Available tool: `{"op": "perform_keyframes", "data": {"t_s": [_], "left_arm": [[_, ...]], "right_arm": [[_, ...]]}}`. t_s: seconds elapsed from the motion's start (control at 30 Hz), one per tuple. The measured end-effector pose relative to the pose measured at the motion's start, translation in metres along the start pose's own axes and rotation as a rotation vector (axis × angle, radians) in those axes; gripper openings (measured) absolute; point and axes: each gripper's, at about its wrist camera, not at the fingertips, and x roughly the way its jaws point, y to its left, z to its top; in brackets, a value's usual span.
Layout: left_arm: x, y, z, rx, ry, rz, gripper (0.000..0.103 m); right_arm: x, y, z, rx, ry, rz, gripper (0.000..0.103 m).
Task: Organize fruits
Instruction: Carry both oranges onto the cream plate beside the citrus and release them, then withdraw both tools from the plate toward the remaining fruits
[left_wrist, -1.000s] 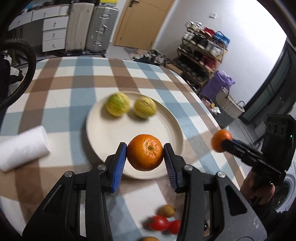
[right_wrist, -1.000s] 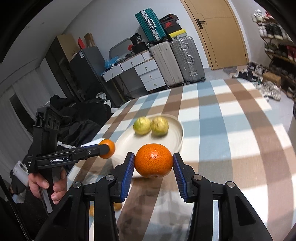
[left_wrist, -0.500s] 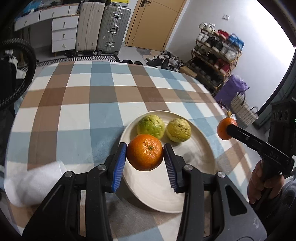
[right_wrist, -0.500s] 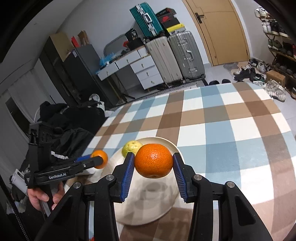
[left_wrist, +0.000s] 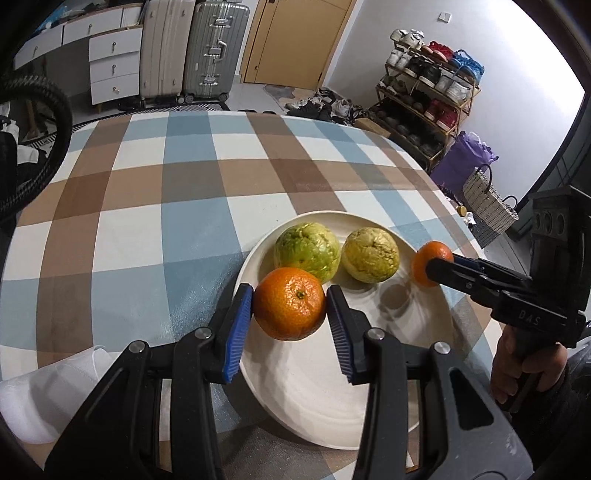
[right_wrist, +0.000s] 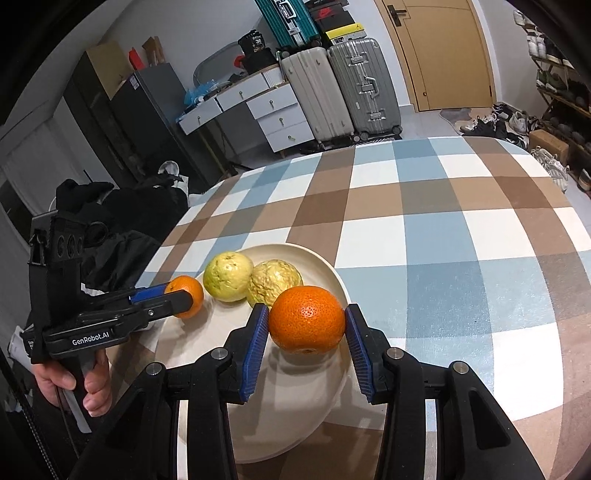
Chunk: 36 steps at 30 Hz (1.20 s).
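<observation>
**Both oranges now over the plate**

Nearest in the left wrist view, the left hand-held gripper (left_wrist: 290, 304) is clamped on an orange (left_wrist: 289, 303), blue pads pressed to its two sides. Half a second ago this fruit hung over the plate's near-left rim; now it sits further in over the cream plate (left_wrist: 317, 391), just in front of the green guava (left_wrist: 307, 252), whether touching it I cannot tell.

In the right wrist view, the right hand-held gripper (right_wrist: 306, 320) is likewise clamped on a second orange (right_wrist: 306, 319). It has come lower and closer to the plate (right_wrist: 295, 417), with its shadow falling on the plate's right side, and it stands just beside the yellow guava (right_wrist: 274, 280). From the left camera this orange (left_wrist: 430, 263) appears over the plate's right edge, where earlier it was out beyond the rim.

The two guavas lie side by side on the far half of the plate, unmoved. Beyond them the checked table (left_wrist: 221, 173) stretches toward the suitcases (left_wrist: 212, 48). A white roll (left_wrist: 55, 395) lies at the table's near-left edge.
</observation>
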Motion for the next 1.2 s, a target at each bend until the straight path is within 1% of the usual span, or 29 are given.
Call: {"op": "perform_keyframes", "data": {"t_s": [0.27, 0.4, 0.47, 0.53, 0.57, 0.63, 0.7, 0.73, 0.8, 0.93, 1.0, 1.07, 1.2], "left_arm": [[0.009, -0.001, -0.001, 0.005, 0.001, 0.012, 0.038], [0.012, 0.001, -0.001, 0.001, 0.001, 0.015, 0.038], [0.011, 0.000, 0.000, -0.005, -0.009, 0.017, 0.038], [0.008, -0.002, 0.000, 0.006, -0.015, 0.025, 0.040], [0.006, -0.004, 0.001, 0.016, -0.021, 0.034, 0.042], [0.000, -0.006, 0.001, 0.023, -0.038, 0.058, 0.063], [-0.010, -0.005, 0.001, 0.004, -0.068, 0.067, 0.070], [-0.013, -0.004, 0.001, -0.002, -0.073, 0.065, 0.070], [-0.023, -0.005, 0.000, -0.018, -0.083, 0.074, 0.073], [-0.046, -0.014, -0.011, -0.015, -0.108, 0.086, 0.081], [-0.057, -0.020, -0.016, -0.007, -0.124, 0.100, 0.081], [-0.072, -0.032, -0.024, -0.001, -0.145, 0.122, 0.084], [-0.097, -0.054, -0.042, 0.022, -0.178, 0.143, 0.088]], "right_arm": [[0.007, 0.004, 0.000, -0.009, 0.009, 0.002, 0.043], [0.011, 0.007, 0.000, -0.024, 0.015, -0.018, 0.043], [0.011, 0.007, 0.000, -0.023, 0.010, -0.026, 0.044], [0.009, 0.007, 0.000, -0.018, 0.005, -0.022, 0.047], [0.005, 0.007, 0.000, -0.014, -0.009, -0.019, 0.049], [-0.003, 0.008, 0.001, -0.009, -0.036, -0.013, 0.052], [-0.013, 0.010, 0.001, -0.011, -0.059, -0.009, 0.058], [-0.020, 0.012, 0.000, -0.013, -0.074, -0.009, 0.060], [-0.033, 0.014, -0.002, -0.012, -0.102, -0.010, 0.070], [-0.066, 0.019, -0.012, -0.014, -0.158, -0.011, 0.081], [-0.079, 0.022, -0.019, -0.015, -0.182, -0.012, 0.088], [-0.094, 0.026, -0.028, -0.016, -0.205, -0.018, 0.094], [-0.119, 0.035, -0.047, -0.028, -0.237, -0.012, 0.100]]}}
